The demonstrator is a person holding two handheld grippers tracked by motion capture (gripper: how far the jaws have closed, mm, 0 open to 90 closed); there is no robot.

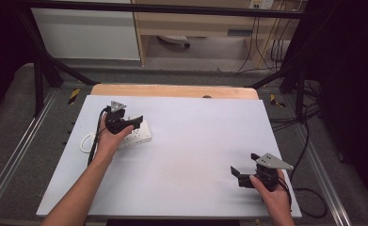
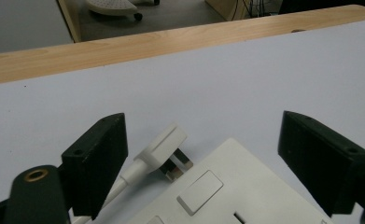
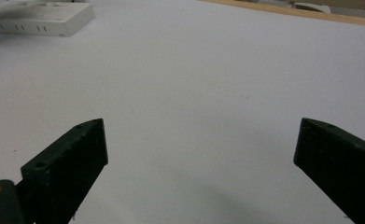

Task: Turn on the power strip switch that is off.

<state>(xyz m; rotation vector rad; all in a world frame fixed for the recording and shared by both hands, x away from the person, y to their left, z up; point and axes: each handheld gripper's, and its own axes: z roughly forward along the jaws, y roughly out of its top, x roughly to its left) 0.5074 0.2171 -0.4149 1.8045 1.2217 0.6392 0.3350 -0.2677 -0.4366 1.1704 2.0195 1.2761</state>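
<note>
Hovering left hand-held gripper, jaws wide, over power strip, plug between

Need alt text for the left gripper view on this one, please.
The left hand-held gripper hangs with its jaws wide apart over the end of a white power strip on a white table. A white plug on a white cord lies at the strip's edge, its pins by the strip, nearer the left jaw; neither jaw touches it.

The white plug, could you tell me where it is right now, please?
In the left gripper view the plug lies on the table at the power strip's corner, between the open left gripper's jaws, nearer the left-hand one.
</note>
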